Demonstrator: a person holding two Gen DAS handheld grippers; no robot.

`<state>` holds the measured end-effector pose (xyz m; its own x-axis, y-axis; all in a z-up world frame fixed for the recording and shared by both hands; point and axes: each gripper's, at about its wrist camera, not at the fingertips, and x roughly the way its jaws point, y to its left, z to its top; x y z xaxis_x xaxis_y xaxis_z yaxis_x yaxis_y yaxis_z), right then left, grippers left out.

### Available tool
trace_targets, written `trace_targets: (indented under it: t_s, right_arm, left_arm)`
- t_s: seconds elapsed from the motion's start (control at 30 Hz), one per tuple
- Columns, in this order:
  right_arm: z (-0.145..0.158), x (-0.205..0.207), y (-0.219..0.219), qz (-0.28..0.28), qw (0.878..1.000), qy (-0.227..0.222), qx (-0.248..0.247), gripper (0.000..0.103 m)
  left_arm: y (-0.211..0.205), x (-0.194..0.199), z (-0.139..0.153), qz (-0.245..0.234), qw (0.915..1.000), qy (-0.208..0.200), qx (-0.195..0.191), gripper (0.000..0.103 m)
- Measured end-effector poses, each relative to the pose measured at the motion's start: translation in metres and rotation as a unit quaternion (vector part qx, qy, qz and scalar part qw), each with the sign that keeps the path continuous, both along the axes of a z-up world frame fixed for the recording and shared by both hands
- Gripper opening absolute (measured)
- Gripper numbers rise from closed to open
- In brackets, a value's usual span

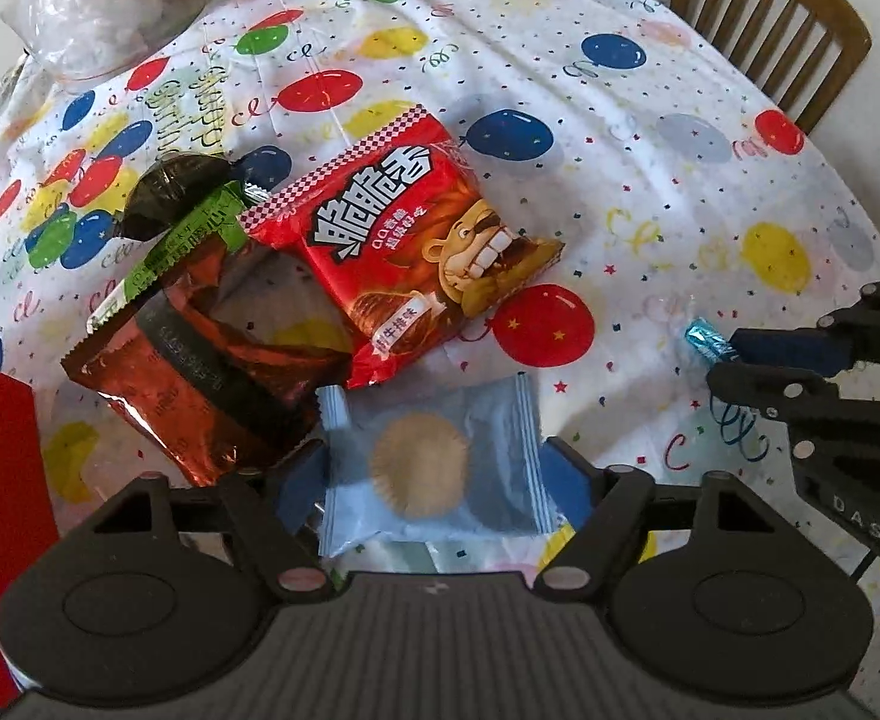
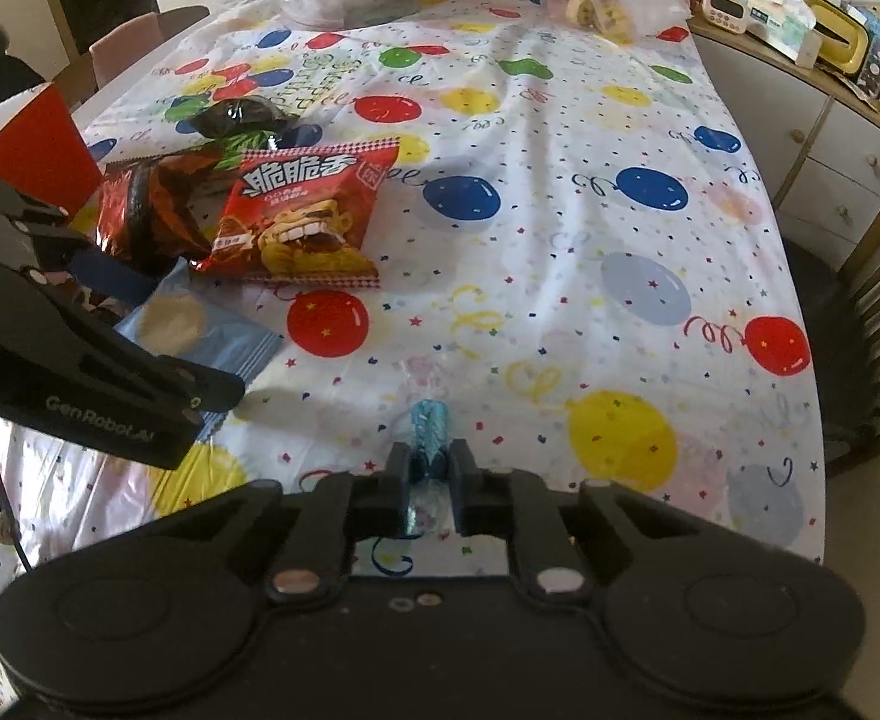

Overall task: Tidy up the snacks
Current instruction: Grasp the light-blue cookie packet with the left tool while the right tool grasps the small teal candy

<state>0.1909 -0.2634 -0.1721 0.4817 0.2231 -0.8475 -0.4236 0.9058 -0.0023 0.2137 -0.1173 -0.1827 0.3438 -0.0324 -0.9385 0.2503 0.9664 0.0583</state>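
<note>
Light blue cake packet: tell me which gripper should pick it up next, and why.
Left. The left gripper is open, and its fingers straddle the light blue cake packet on the tablecloth. The right gripper is shut on a small blue foil candy and sits apart from the packet.

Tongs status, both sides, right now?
Left tongs: open, straddling the pale blue cake packet, pads not pressing it.
Right tongs: shut on the shiny blue candy.
</note>
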Motion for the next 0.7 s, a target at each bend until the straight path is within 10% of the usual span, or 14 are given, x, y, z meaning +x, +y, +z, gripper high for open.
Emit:
trace_targets:
  t_s: [0.27, 0.7]
  right_arm:
    - [0.000, -0.002, -0.001, -0.005, 1.000, 0.003, 0.012, 0.011]
    - [0.013, -0.023, -0.007, -0.026, 0.999, 0.002, 0.035, 0.011]
  left_arm:
    - [0.011, -0.004, 0.005, 0.017, 0.9996, -0.014, -0.015, 0.049]
    - [0.025, -0.029, 0.018, 0.039, 0.9977, -0.032, -0.045, 0.044]
